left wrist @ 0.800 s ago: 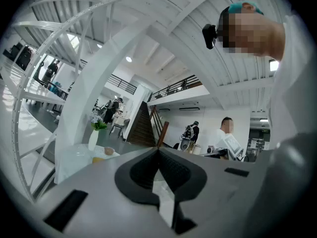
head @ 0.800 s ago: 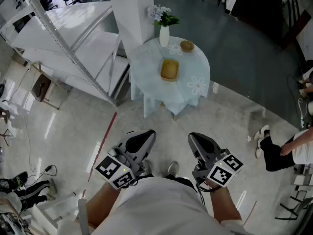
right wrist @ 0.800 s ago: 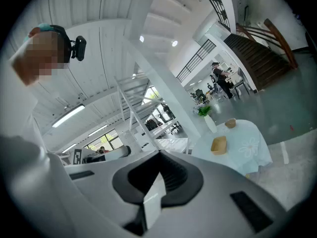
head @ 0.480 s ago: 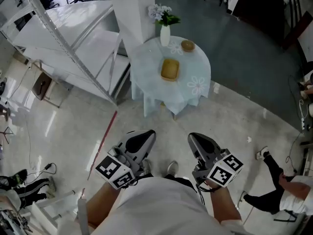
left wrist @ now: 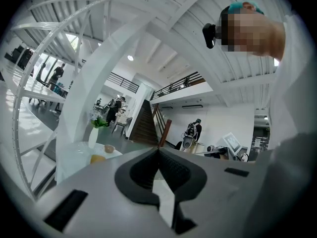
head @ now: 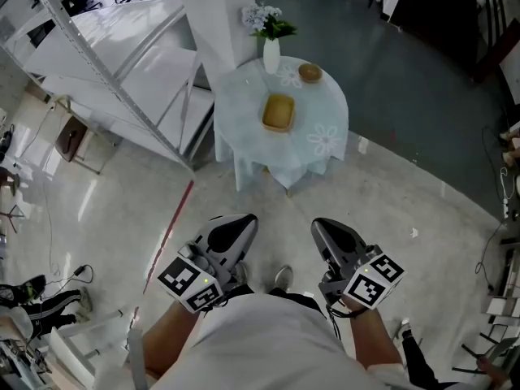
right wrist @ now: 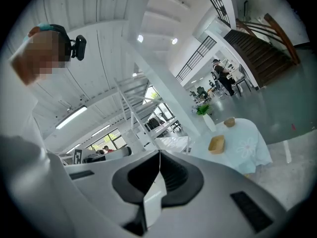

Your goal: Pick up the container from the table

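The container (head: 278, 112) is a shallow yellow-tan rectangular dish on a round table (head: 325, 116) with a pale flowered cloth, far ahead of me. In the head view both grippers are held close to my body, well short of the table. My left gripper (head: 240, 222) is shut with nothing between its jaws, and so is my right gripper (head: 321, 226). In the left gripper view the jaws (left wrist: 158, 150) meet, and the container (left wrist: 97, 158) shows small at the left. The right gripper view shows its jaws (right wrist: 159, 152) closed and the container (right wrist: 216, 144) on the table at the right.
On the table also stand a white vase with flowers (head: 270, 55) and a small round brown bowl (head: 309, 72). A white pillar (head: 215, 23) and a white staircase (head: 122, 63) rise left of the table. Cables and gear (head: 36, 299) lie at the far left.
The person at the right edge has moved off toward the bottom right corner. The table sits slightly higher and further left in the head view. Both grippers stay as they were.
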Demonstrator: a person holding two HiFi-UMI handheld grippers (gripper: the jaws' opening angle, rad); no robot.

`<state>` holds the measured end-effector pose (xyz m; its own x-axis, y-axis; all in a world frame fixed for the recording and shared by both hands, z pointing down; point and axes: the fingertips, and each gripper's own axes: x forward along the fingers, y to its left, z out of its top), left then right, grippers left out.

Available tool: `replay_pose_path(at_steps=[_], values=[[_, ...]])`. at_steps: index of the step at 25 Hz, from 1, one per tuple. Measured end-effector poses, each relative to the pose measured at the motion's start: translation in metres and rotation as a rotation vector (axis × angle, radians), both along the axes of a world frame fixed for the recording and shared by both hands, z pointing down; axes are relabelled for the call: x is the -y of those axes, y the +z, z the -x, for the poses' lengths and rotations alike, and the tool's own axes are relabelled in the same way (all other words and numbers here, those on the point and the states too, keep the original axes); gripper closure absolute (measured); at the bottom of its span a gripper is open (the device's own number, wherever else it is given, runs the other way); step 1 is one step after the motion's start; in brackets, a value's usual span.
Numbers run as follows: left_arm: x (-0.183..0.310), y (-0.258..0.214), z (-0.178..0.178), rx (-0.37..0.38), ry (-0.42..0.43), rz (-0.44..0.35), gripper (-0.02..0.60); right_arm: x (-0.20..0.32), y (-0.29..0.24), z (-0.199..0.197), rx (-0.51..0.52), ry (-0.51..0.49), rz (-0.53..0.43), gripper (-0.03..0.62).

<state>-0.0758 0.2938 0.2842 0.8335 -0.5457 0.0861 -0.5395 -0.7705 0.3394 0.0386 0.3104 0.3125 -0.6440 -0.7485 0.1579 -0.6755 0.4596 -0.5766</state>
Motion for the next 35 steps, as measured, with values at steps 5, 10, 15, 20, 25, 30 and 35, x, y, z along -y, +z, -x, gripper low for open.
replay_pose_path(at_steps=[5, 10, 15, 20, 25, 30, 35], values=[[-0.004, 0.003, -0.024, 0.009, -0.013, 0.002, 0.561, -0.003, 0.006, -0.025, 0.001, -0.018, 0.013, 0.572], [-0.011, 0.009, -0.045, 0.016, -0.033, 0.010, 0.561, -0.009, 0.015, -0.045, 0.005, -0.045, 0.026, 0.572], [-0.016, 0.014, -0.057, 0.023, -0.060, 0.013, 0.561, -0.011, 0.018, -0.061, 0.019, -0.061, 0.029, 0.571], [-0.016, 0.017, -0.063, 0.029, -0.085, 0.015, 0.561, -0.009, 0.022, -0.070, 0.023, -0.076, 0.029, 0.572], [-0.015, 0.018, -0.066, 0.032, -0.094, 0.015, 0.561, -0.006, 0.025, -0.075, 0.027, -0.079, 0.034, 0.572], [-0.006, 0.022, -0.066, 0.031, -0.098, 0.014, 0.561, 0.003, 0.029, -0.078, 0.028, -0.075, 0.034, 0.571], [0.011, 0.025, -0.066, 0.023, -0.092, 0.011, 0.561, 0.018, 0.034, -0.082, 0.023, -0.059, 0.040, 0.572]])
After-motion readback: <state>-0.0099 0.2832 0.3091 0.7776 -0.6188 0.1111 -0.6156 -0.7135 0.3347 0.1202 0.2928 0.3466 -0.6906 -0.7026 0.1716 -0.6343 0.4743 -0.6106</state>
